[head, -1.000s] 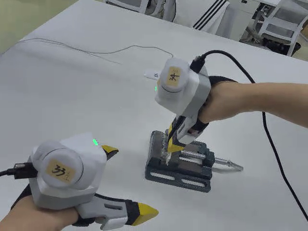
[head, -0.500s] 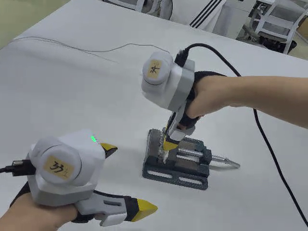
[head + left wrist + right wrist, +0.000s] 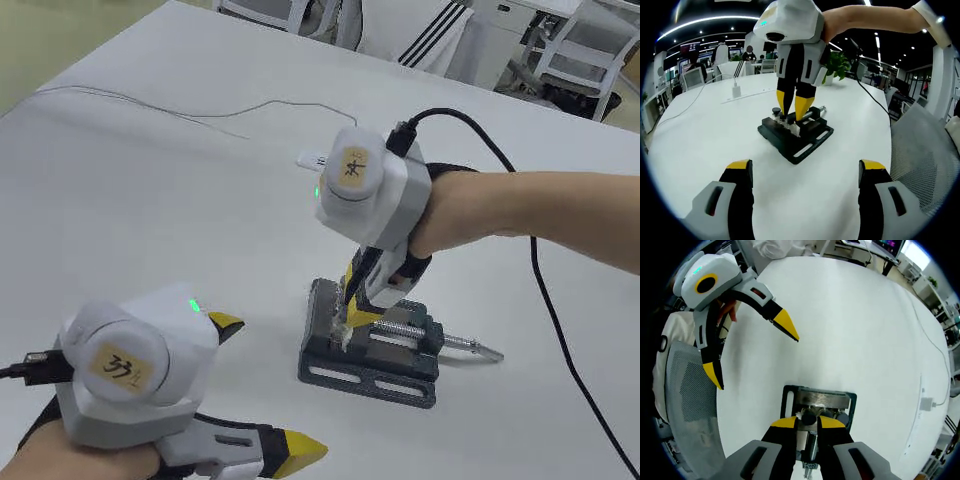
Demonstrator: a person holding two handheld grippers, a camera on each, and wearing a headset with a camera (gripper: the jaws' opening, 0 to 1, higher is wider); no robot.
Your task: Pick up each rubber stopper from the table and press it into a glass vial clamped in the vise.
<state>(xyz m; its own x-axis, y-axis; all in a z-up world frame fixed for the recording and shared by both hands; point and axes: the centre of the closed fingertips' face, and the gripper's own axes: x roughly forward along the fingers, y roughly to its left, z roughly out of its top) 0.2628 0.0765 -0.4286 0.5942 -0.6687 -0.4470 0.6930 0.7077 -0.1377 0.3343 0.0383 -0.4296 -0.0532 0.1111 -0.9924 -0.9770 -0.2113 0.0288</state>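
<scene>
Clearly agape, left claw [image 3: 805, 167] bears a "33" label [image 3: 122, 366]; right claw [image 3: 809, 423] over the vise [image 3: 368, 376], grip indiscernible.

Left gripper [image 3: 262, 390] and right gripper [image 3: 350, 316] were white, yellow-tipped; vise [image 3: 368, 376] was dark grey, stopper [image 3: 810, 416] black, table [image 3: 150, 190] white.

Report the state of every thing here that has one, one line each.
left claw: open wide, empty, held off the table.
right claw: pointing down over the vise, shut on a rubber stopper.
vise: standing on the table, jaws closed on the vials.
vials: upright, clamped in a row; at least one beside the claw already stoppered.
</scene>
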